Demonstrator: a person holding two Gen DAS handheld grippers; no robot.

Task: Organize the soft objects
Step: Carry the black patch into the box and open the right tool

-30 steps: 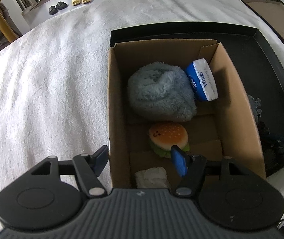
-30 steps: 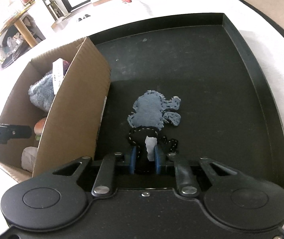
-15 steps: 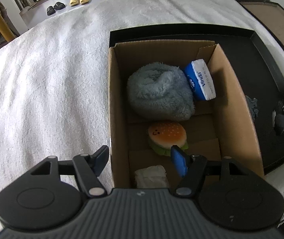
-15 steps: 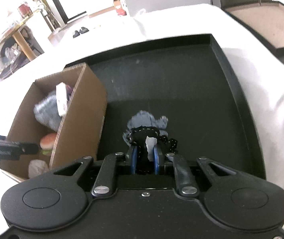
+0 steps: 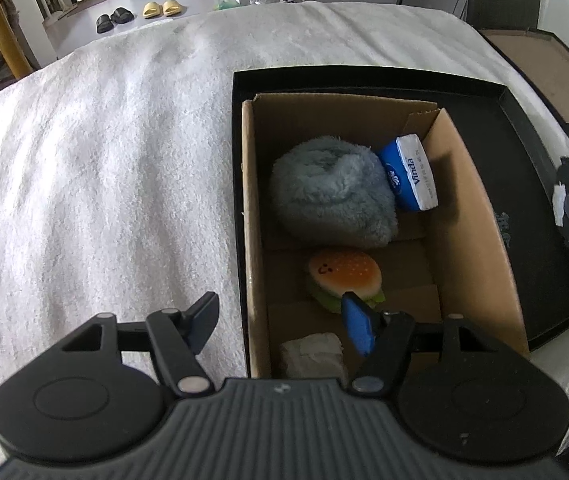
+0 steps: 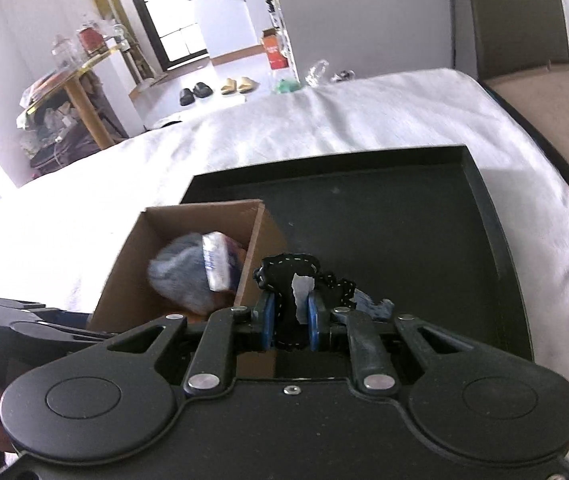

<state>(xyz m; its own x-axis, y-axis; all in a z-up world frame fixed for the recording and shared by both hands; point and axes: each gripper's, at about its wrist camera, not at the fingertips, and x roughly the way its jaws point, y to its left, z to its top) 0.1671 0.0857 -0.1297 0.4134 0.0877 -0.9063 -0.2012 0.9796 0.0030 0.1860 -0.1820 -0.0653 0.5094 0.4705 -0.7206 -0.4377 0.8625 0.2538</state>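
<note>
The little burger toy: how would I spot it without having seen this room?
Find the open cardboard box on the black tray on the white bed. The burger toy lies mid-box, between the fluffy blue-grey towel and a crumpled white wad. Only it has an orange bun and a smiley face.

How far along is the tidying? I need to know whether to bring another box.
Mostly done: the cardboard box already holds a fluffy blue cloth, tissue pack, burger toy and a white wad. The right gripper holds the felt toy, not yet boxed. The left gripper is open.
</note>
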